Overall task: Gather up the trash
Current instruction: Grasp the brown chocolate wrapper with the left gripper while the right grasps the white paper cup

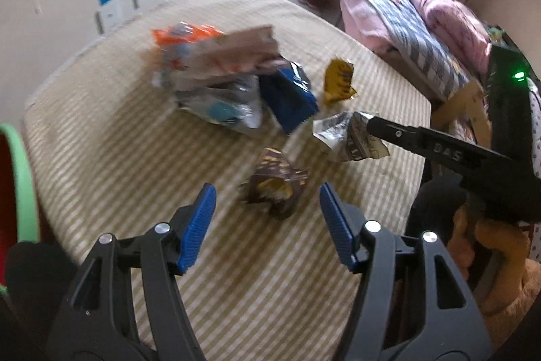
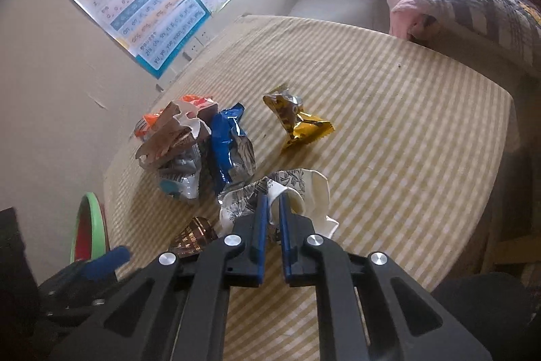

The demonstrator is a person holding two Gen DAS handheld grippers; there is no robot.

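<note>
Lying crumpled on the striped worktop [image 2: 389, 124] just in front of the main heap of wrappers [image 2: 189, 151], the white patterned wrapper [image 2: 304, 192] was pinched between the nearly closed jaws of the right gripper [image 2: 274, 205], a hold that looked meant for lifting it away. The left gripper [image 1: 267, 202] hovered with jaws wide and empty around the brown wrapper [image 1: 274, 188], seemingly lined up for the next pick. A green-rimmed bin [image 2: 89, 225] stood beside the worktop edge, probably the place for the trash.

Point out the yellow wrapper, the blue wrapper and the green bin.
yellow wrapper [image 2: 297, 124], right wrist view, on its crumpled middle.
blue wrapper [image 2: 223, 141], right wrist view, on its blue face.
green bin [image 2: 84, 219], right wrist view, on its rim.
</note>
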